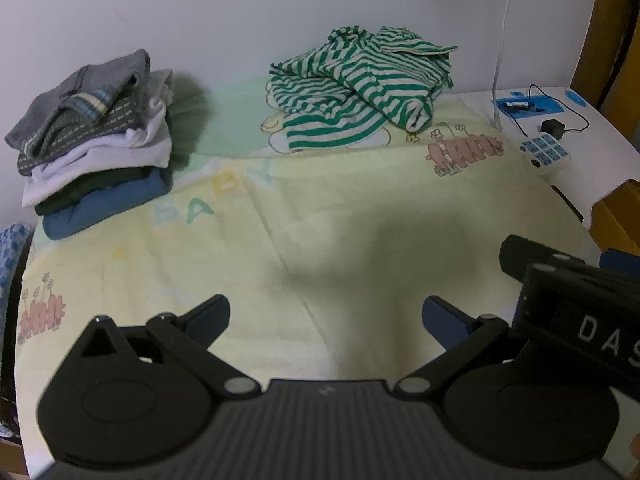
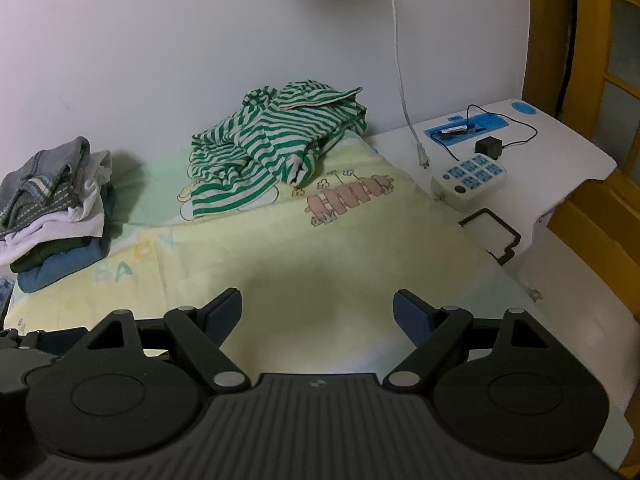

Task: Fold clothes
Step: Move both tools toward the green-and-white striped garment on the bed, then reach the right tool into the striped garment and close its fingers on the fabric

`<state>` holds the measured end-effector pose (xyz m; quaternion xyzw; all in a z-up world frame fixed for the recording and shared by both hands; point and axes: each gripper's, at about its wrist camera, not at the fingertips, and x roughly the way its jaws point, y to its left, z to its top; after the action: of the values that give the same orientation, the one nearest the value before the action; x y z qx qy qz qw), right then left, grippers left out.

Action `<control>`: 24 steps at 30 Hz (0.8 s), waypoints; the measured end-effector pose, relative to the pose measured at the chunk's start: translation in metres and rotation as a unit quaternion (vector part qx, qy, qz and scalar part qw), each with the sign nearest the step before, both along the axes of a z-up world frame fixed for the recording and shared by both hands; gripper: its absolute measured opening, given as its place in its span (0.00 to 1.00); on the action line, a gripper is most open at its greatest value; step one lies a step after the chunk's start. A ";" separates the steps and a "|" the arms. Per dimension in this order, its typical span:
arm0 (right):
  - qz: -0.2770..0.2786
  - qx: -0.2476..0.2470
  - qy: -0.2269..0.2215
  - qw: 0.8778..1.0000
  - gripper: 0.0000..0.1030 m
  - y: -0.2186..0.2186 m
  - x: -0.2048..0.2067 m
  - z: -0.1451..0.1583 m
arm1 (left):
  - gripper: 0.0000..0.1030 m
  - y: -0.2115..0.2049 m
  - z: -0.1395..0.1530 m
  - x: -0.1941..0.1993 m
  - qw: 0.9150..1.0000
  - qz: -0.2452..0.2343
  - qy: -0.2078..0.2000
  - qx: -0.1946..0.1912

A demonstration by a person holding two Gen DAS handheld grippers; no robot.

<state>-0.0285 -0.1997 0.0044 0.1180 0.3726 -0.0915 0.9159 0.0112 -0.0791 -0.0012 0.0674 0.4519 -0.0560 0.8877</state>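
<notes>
A crumpled green-and-white striped garment (image 1: 356, 92) lies at the back of the yellow baby-print blanket (image 1: 320, 216), against the wall; it also shows in the right wrist view (image 2: 272, 148). A stack of folded clothes (image 1: 96, 136) sits at the back left, also seen in the right wrist view (image 2: 56, 208). My left gripper (image 1: 326, 320) is open and empty above the blanket's near part. My right gripper (image 2: 318, 314) is open and empty, well short of the striped garment. Part of the right gripper's body (image 1: 576, 304) shows at the right of the left wrist view.
A white table (image 2: 560, 184) to the right holds a white-and-blue power strip (image 2: 470, 178), a black adapter (image 2: 488, 146) with its cable, a blue pad (image 2: 466, 128) and a black-edged square (image 2: 490, 232). A white cord (image 2: 404, 80) hangs down the wall. A yellow door frame (image 2: 560, 40) stands far right.
</notes>
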 end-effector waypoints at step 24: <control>0.041 -0.013 0.008 0.999 0.83 0.004 0.045 -0.008 | 0.99 0.026 -0.022 0.025 0.999 -0.007 0.024 -0.041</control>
<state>0.0166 -0.1956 -0.0037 0.0902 0.3834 -0.0596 0.9172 0.0362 -0.0535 -0.0231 0.0330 0.4702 -0.0824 0.8781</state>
